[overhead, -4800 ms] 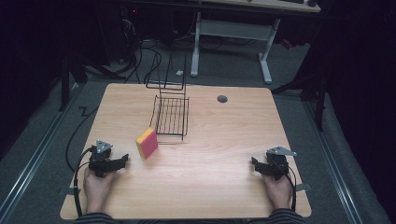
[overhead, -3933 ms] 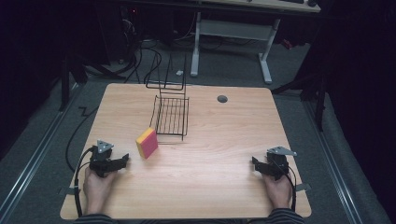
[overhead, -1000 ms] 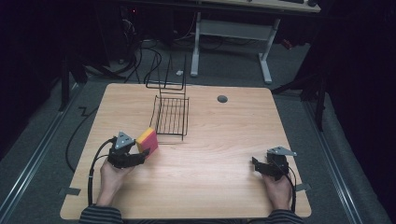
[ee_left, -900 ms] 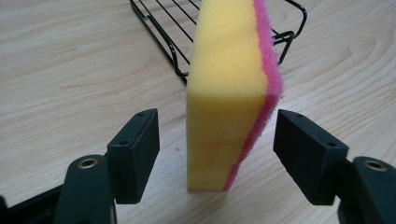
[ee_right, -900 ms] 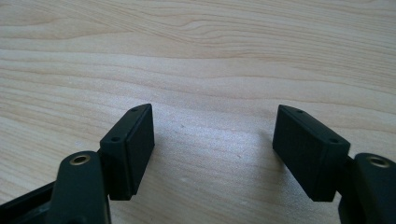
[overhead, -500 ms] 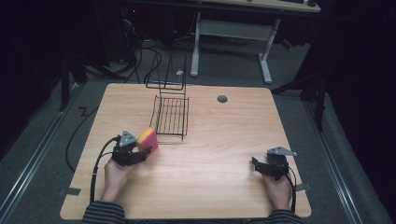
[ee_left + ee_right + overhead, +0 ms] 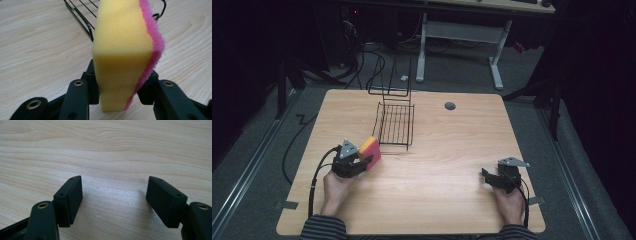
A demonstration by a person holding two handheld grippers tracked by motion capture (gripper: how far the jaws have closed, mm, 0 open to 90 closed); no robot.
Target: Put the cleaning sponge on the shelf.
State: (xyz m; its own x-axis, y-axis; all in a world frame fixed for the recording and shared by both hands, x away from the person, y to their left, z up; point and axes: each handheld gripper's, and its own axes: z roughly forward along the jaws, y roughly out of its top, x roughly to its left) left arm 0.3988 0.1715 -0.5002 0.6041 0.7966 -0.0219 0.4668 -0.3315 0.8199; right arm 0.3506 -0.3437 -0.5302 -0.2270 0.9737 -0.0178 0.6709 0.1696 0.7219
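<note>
A yellow sponge (image 7: 369, 151) with a pink scouring side stands on edge on the wooden table (image 7: 452, 145), just left of a black wire rack (image 7: 396, 125). My left gripper (image 7: 366, 161) has its jaws on both faces of the sponge. In the left gripper view the sponge (image 7: 122, 50) is pinched narrower between the two pads, so the left gripper (image 7: 120, 87) is shut on it. My right gripper (image 7: 486, 176) rests near the front right of the table. In the right gripper view the right gripper (image 7: 115, 195) stands open over bare wood.
The wire rack (image 7: 80, 17) lies just beyond the sponge, with an upright wire frame (image 7: 392, 80) at the table's back edge. A round cable hole (image 7: 450, 106) sits at the back centre. Dark floor, cables and a desk frame surround the table.
My left gripper has moved from the front left forward and right to the sponge and closed on it. The right gripper has stayed in place.
</note>
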